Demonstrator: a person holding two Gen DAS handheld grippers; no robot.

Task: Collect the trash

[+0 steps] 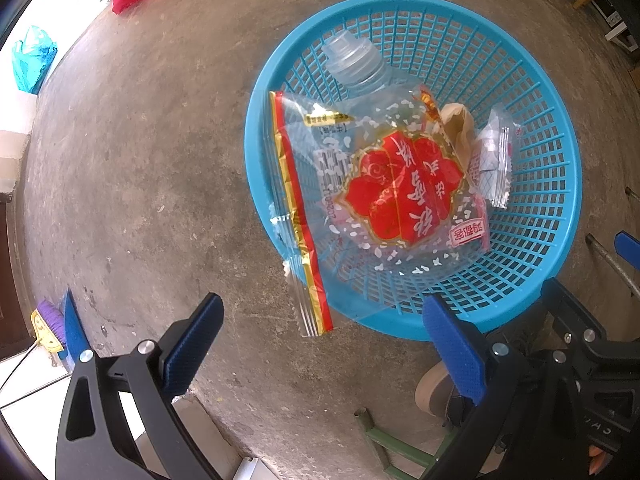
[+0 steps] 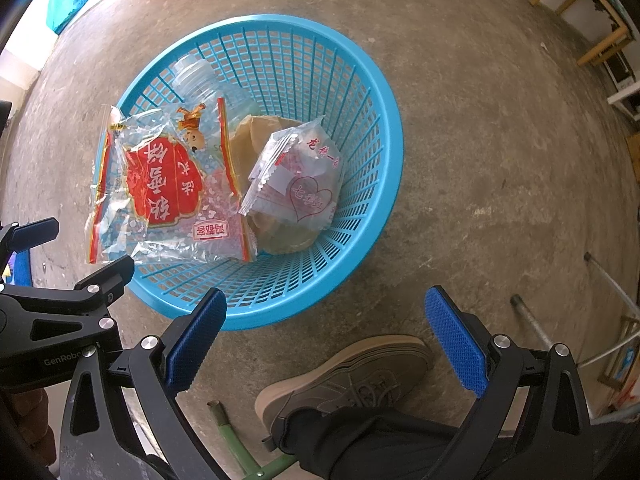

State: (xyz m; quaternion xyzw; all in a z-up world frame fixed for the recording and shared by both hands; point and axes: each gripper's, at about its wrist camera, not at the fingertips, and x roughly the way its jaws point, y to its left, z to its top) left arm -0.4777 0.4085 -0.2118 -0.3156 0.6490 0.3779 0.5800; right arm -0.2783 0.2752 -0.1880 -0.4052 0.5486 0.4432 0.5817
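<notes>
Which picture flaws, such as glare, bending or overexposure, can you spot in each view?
Left wrist view: the fisheye bends the concrete floor into a dome, the upper left corner is blown out white, and the clear red wrapper shows glints. Right wrist view: the same bending, dark corners, and glare on the white wrapper.

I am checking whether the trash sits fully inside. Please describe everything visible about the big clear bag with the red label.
The clear bag is thin, crinkled transparent plastic with a red scalloped label bearing gold characters, white flecks, and a red-and-gold sealed strip along one edge. It looks empty and flattened. It lies in the blue basket, on top of a clear bottle, and one end overhangs the basket's rim above the concrete floor. Neither tool touches it.
</notes>
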